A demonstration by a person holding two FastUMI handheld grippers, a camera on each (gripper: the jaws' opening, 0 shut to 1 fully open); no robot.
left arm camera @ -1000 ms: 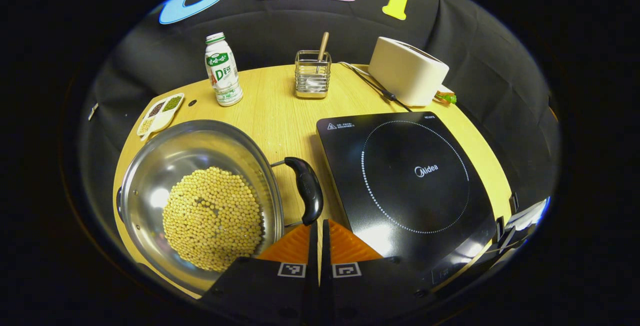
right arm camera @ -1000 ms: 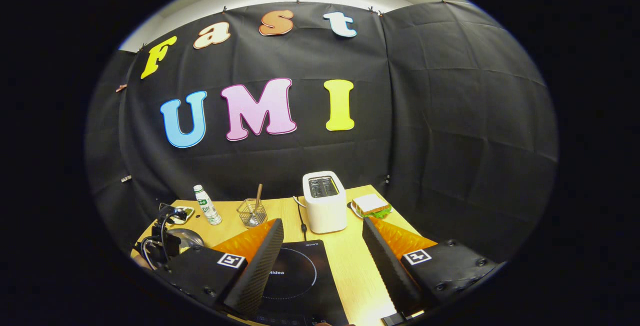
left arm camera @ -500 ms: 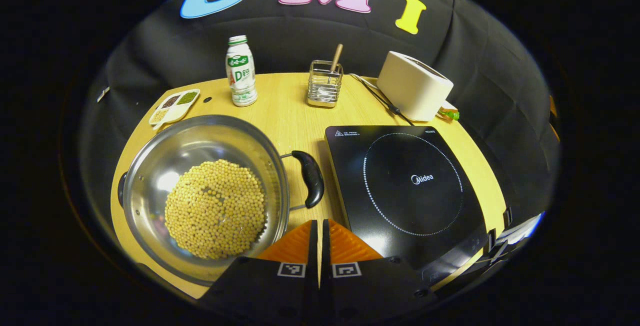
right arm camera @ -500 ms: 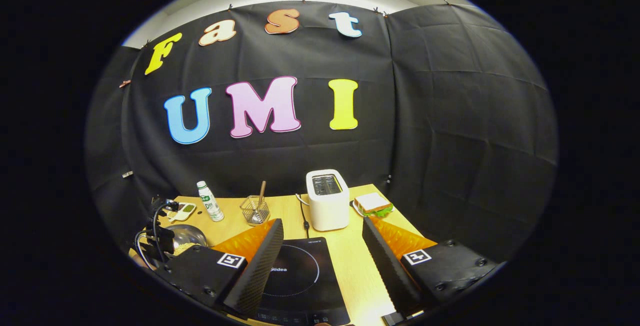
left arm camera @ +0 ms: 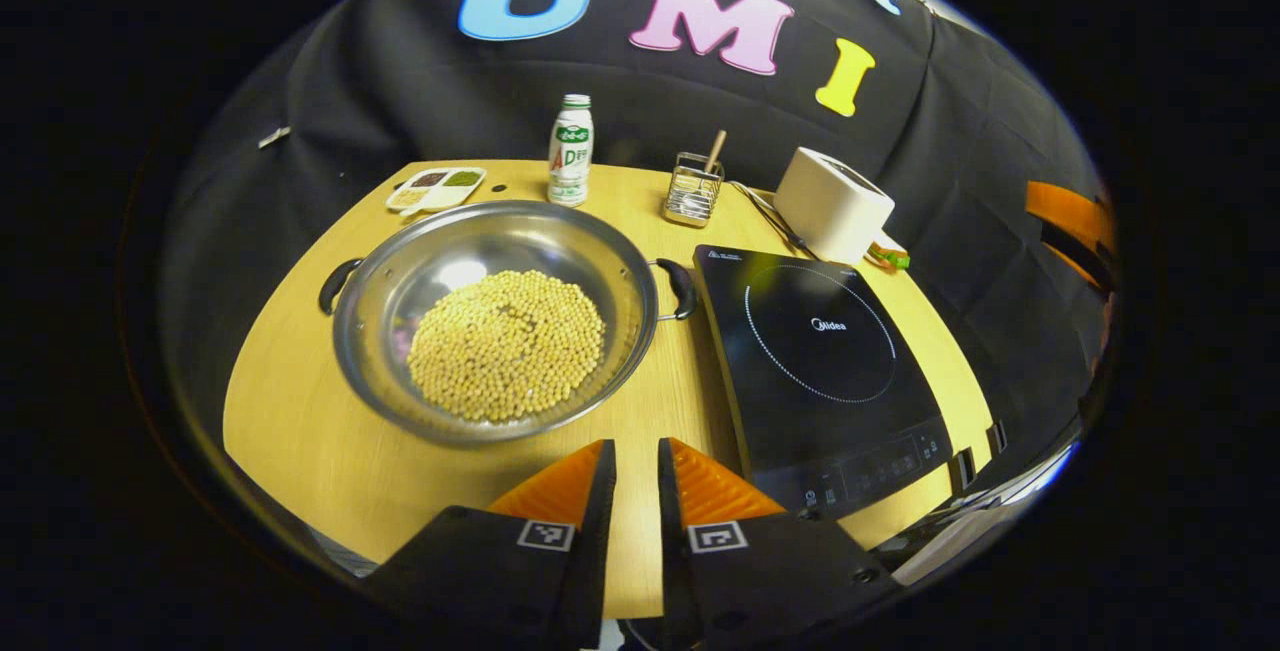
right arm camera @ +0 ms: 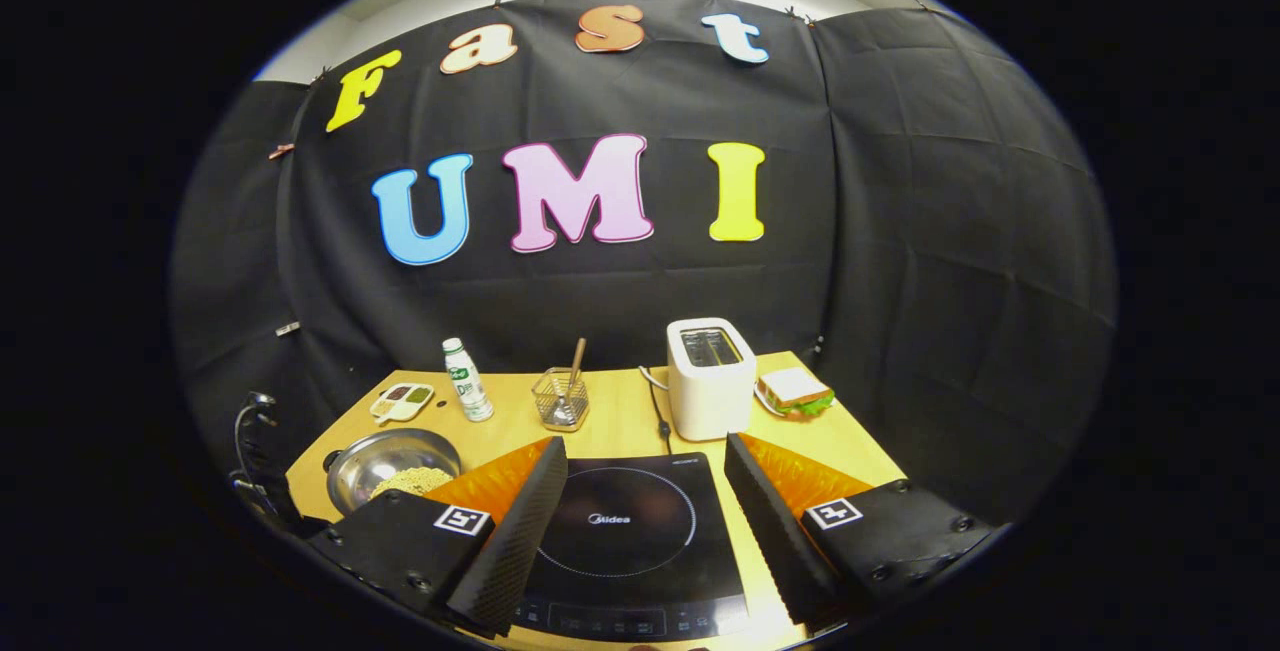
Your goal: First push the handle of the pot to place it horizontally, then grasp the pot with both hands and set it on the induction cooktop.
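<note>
A steel pot (left arm camera: 495, 321) holding yellow beans sits on the wooden table (left arm camera: 300, 411), one black handle (left arm camera: 335, 283) on its left and the other handle (left arm camera: 680, 288) on its right, beside the black induction cooktop (left arm camera: 820, 351). My left gripper (left arm camera: 635, 451) hovers near the table's front edge, back from the pot, slightly open with nothing between its fingers. In the right gripper view, my right gripper (right arm camera: 645, 446) is wide open above the front of the cooktop (right arm camera: 625, 521), and the pot (right arm camera: 390, 461) lies to its left.
Along the back of the table stand a sectioned dish (left arm camera: 435, 186), a drink bottle (left arm camera: 570, 151), a wire utensil holder (left arm camera: 692, 196), a white toaster (left arm camera: 835, 203) with its cord, and a sandwich (right arm camera: 795, 391). The cooktop nearly touches the pot's right handle.
My left gripper has drawn back and up from the pot's right handle, and its fingers have parted a little. The right gripper has shifted slightly and stays open.
</note>
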